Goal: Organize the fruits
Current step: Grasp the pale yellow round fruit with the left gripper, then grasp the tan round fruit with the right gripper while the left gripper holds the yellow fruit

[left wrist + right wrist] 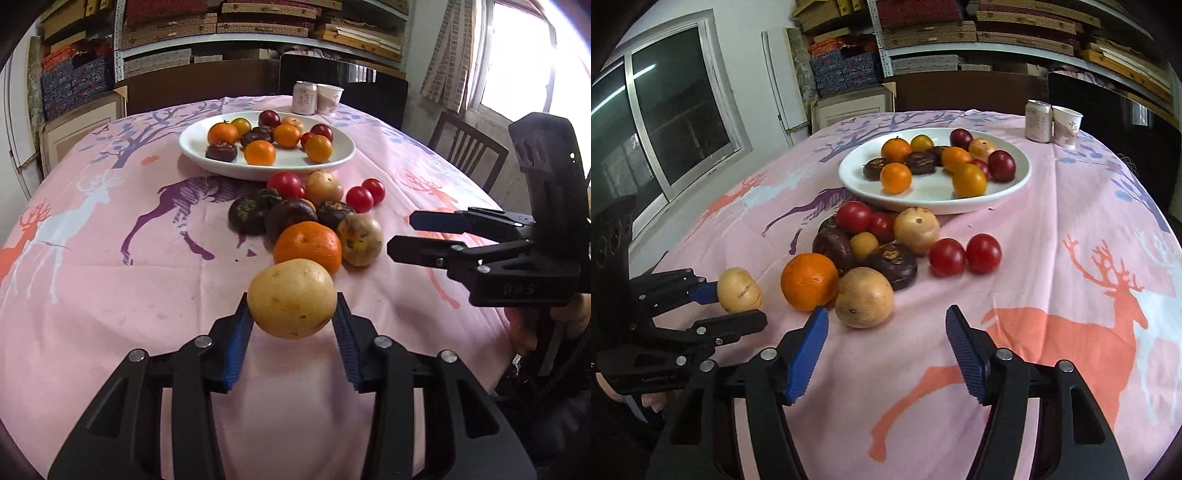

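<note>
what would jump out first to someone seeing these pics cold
The left tongs are shut on a pale yellow fruit, held at the near end of a fruit pile on the pink deer-print tablecloth. Behind it sits a white plate already loaded with small oranges, tomatoes and dark fruits. The right tongs hang open beside the pile.

Looks like a home dining spot doubling as a storeroom. Round table (1071,206) under a pink deer-print cloth, wooden chair (469,147) beside it, white plate (1015,184) of fruit. Behind: metal shelving (258,22) crammed with stacked boxes, sliding window (676,110).
</note>
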The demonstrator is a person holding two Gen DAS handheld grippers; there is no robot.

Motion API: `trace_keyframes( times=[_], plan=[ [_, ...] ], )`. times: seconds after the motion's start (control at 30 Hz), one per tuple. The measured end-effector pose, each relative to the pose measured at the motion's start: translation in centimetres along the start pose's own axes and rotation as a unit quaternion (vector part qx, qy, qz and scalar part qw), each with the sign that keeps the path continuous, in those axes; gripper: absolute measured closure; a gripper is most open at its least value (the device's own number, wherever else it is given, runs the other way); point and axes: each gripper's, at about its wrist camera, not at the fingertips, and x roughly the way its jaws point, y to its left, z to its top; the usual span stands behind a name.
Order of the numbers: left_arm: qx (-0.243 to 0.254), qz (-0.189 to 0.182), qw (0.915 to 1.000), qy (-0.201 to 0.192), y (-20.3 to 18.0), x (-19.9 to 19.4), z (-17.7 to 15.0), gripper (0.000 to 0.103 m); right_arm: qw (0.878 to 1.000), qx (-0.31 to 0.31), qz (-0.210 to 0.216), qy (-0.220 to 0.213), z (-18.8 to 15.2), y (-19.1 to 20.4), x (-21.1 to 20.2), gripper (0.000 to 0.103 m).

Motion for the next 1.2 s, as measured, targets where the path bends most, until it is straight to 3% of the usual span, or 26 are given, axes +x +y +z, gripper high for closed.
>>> trace_keyframes(
  times=[0.37, 0.4, 0.47, 0.57, 0.87, 1.2],
  plan=[
    [-0.010, -0.006, 0.9999, 0.012, 1.1, 0.6, -0.5, 0.061, 0.999, 0.019, 0.001, 0.031, 1.6, 0.6, 3.0, 0.045],
    [-0.011, -0.006, 0.9998, 0.013, 1.1, 0.6, -0.5, 0.061, 0.999, 0.022, 0.000, 0.035, 1.7, 0.6, 3.1, 0.048],
    [-0.011, -0.008, 0.9998, 0.014, 1.1, 0.8, -0.5, 0.061, 0.998, 0.012, 0.014, 0.053, 1.4, 0.8, 3.7, 0.065],
    [-0.014, -0.007, 0.9998, 0.015, 1.2, 0.8, -0.5, 0.061, 0.999, -0.001, -0.001, 0.033, 1.2, 1.4, 3.0, 0.065],
    [-0.027, 0.000, 0.9996, -0.004, 2.1, -0.3, 0.2, 0.061, 0.999, 0.038, -0.012, -0.007, 0.0, -1.2, -0.1, 0.065],
    [-0.008, 0.002, 0.9993, -0.035, 2.3, -1.5, 4.4, 0.061, 0.996, 0.054, -0.039, -0.062, 2.0, -4.2, -3.9, 0.065]
  ],
)
